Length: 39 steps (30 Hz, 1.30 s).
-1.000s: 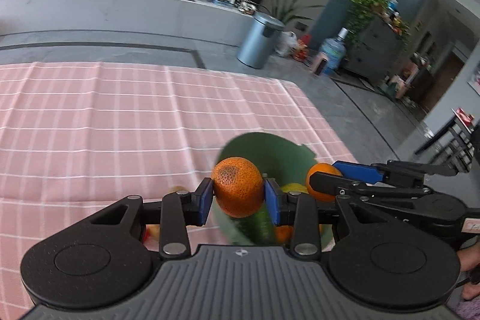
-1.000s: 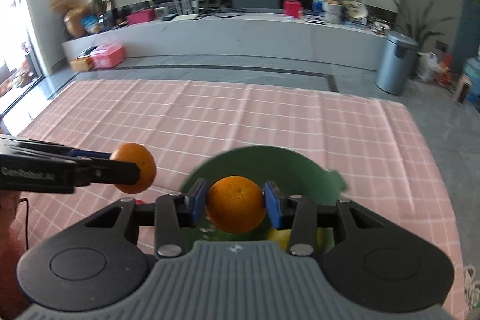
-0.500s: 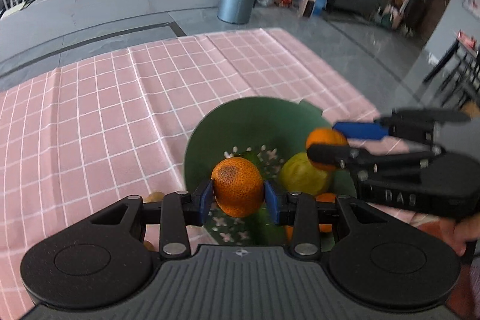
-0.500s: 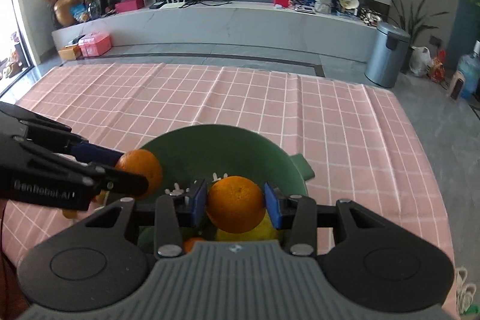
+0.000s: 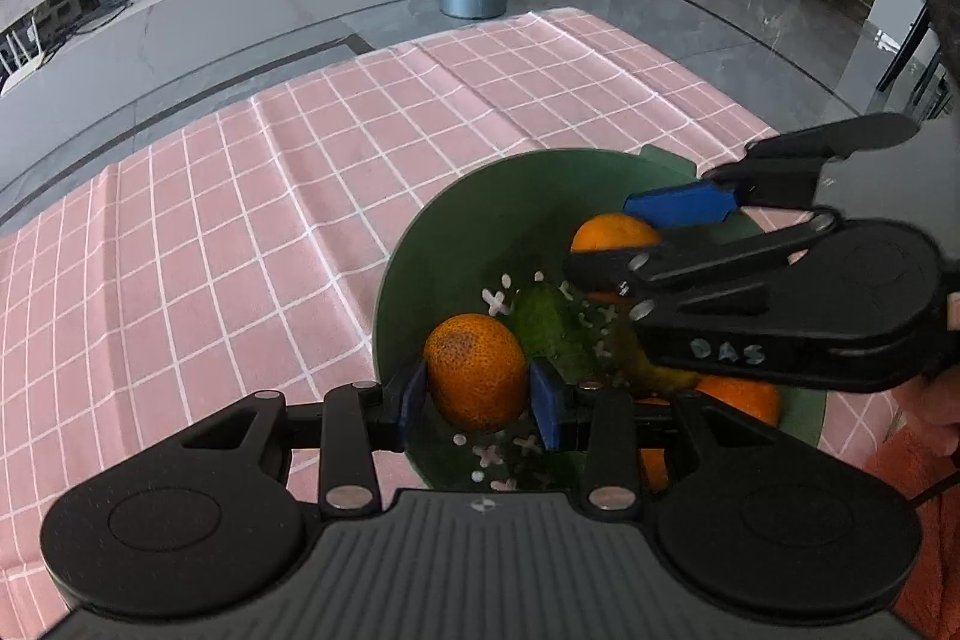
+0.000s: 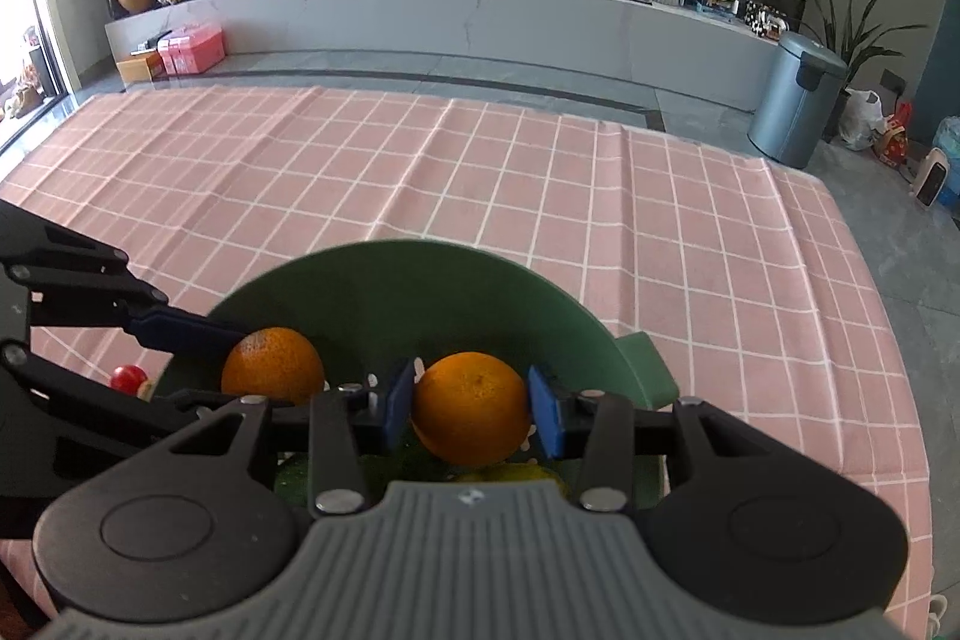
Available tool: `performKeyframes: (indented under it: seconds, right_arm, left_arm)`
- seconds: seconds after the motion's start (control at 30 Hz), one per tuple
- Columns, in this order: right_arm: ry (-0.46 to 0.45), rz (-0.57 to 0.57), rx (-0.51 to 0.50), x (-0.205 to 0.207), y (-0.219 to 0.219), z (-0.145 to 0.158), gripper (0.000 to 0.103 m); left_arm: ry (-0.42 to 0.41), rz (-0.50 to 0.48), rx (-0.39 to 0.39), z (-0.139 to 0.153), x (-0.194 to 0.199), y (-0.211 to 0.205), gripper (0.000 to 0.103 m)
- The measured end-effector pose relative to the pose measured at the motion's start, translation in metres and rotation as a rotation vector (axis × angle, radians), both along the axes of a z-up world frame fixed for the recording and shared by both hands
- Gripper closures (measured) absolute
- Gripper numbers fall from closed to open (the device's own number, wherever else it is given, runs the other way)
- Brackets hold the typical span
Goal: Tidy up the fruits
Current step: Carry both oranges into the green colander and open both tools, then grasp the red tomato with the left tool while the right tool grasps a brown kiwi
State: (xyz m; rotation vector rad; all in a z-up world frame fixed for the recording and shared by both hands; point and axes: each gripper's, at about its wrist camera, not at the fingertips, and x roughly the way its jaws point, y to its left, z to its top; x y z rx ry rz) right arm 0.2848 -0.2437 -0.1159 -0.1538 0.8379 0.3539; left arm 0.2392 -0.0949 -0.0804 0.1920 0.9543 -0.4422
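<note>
Over the green bowl (image 5: 420, 268) on the pink checked bench (image 5: 240, 220), the left tongs (image 5: 478, 396) are clamped on a speckled orange (image 5: 474, 370), held above the bowl's near-left rim. Just to their right, the right tongs (image 6: 472, 407) grip a second orange (image 6: 471, 406) above the bowl's middle. Inside the bowl lie a green fruit (image 5: 543, 319), a yellow fruit and more oranges (image 5: 741, 397). A small red fruit (image 6: 128, 377) sits on the cloth beside the bowl

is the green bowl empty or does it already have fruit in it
Not empty. The green bowl already holds a green fruit and an orange one on its floor.
</note>
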Motion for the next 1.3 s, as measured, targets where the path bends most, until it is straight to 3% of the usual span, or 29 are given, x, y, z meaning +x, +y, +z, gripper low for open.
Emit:
performKeyframes:
  seconds: [0.5,0.57,0.9,1.03,1.3]
  right_arm:
    - [0.016,-0.013,-0.029,0.002,0.006,-0.006,0.062]
    - [-0.002,-0.023,-0.040,-0.002,0.006,-0.003,0.051]
    - [-0.149,-0.120,-0.035,-0.047,0.007,0.028,0.034]
    - [-0.172,-0.127,-0.003,-0.070,0.014,0.036,0.021]
    - [-0.198,-0.127,0.055,-0.115,0.041,0.046,0.012]
  left_arm:
    - [-0.034,-0.014,-0.006,0.003,-0.009,0.001,0.056]
    - [-0.049,-0.018,-0.015,0.008,-0.014,0.003,0.055]
    - [-0.111,0.021,-0.077,0.045,-0.044,0.030,0.052]
    - [-0.130,0.018,-0.064,0.056,-0.061,0.044,0.052]
    - [-0.153,0.030,-0.039,0.060,-0.086,0.077,0.052]
